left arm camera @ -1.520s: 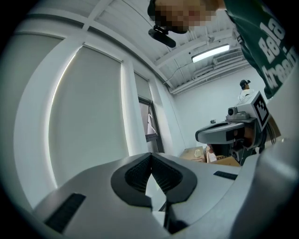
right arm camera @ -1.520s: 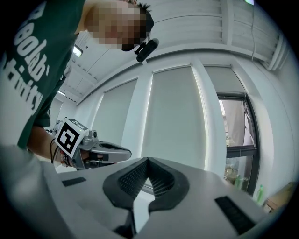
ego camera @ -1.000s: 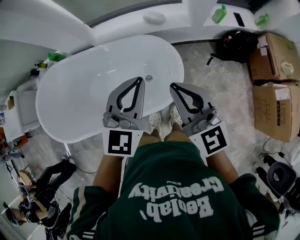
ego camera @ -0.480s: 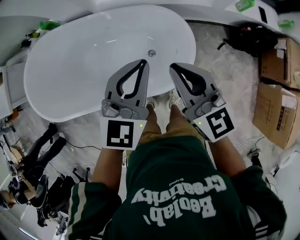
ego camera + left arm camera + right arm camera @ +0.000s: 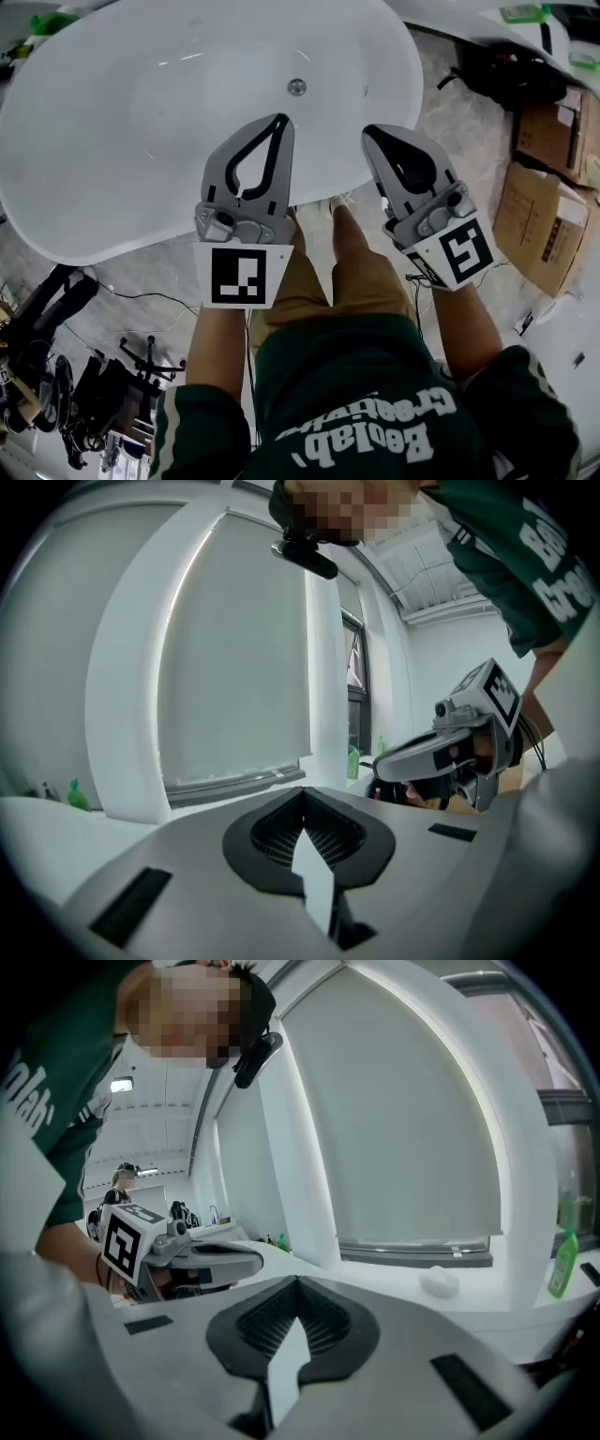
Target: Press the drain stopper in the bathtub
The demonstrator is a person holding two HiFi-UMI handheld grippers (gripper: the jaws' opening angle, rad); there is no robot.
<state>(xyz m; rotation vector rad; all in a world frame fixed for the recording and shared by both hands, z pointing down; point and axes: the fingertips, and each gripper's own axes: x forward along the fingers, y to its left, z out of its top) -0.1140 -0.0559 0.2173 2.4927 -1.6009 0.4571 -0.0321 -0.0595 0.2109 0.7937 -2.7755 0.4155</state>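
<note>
A white oval bathtub (image 5: 112, 202) fills the top of the head view. Its round metal drain stopper (image 5: 296, 86) sits in the tub floor near the far side. My left gripper (image 5: 278, 121) is shut and empty, its tip over the tub's near part, short of the stopper. To its right my right gripper (image 5: 374, 132) is also shut and empty, held over the tub's near right rim. Each gripper view looks upward at a window wall, so neither shows the stopper. The left gripper view shows its shut jaws and the right gripper (image 5: 457, 747). The right gripper view shows the left gripper (image 5: 178, 1251).
Cardboard boxes (image 5: 548, 216) and a black bag (image 5: 506, 70) lie on the marble floor at right. Black gear (image 5: 56, 375) and cables lie at lower left. The person's shoe (image 5: 339, 202) stands against the tub's near side. A green bottle (image 5: 562, 1260) stands on the window ledge.
The tub has come nearer and lower in the head view. Both grippers now reach over its near rim, the left tip closer to the stopper. Both jaws have stayed shut.
</note>
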